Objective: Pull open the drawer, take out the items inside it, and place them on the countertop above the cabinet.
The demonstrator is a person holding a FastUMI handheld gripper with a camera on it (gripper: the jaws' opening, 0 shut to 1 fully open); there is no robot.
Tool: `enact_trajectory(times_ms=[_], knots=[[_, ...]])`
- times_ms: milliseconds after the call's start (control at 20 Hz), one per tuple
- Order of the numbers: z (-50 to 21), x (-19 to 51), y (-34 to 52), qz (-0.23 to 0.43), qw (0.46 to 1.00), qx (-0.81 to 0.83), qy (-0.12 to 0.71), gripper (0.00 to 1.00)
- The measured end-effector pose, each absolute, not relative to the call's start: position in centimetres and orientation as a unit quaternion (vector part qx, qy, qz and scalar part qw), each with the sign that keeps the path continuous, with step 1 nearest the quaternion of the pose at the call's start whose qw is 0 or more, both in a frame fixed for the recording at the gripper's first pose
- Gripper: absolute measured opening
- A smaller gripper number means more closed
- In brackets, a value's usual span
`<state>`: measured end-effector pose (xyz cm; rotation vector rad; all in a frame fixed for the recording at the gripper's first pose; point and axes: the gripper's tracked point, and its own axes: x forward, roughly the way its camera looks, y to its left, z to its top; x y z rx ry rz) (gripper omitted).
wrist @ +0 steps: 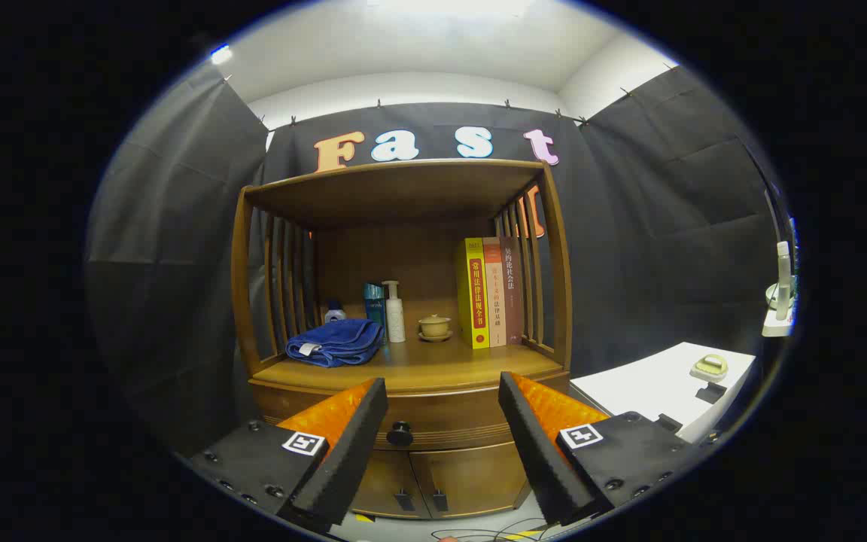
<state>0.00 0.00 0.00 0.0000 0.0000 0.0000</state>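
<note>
Gripper [442,395] spread wide, holding nothing, facing the cabinet [403,301]. Drawer [433,421] shut, knob [400,433] just ahead between the fingers. Folded blue towel [336,342] up on the countertop [418,369].

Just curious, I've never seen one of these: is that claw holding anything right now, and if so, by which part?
Nothing is held. The gripper is open, fingers apart, with the closed drawer's knob beyond them, untouched.

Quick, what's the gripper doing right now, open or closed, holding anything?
Gripper: open, holding nothing; its fingers are spread apart, with the drawer knob ahead between them, nearer the left finger, not touched.
</note>
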Motion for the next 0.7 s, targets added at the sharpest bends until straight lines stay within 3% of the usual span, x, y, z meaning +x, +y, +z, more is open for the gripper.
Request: enact_trajectory(times_ms=[700], knots=[[-0.50, 0.32, 0.28, 0.001, 1.000, -0.010, 0.006, 0.97]])
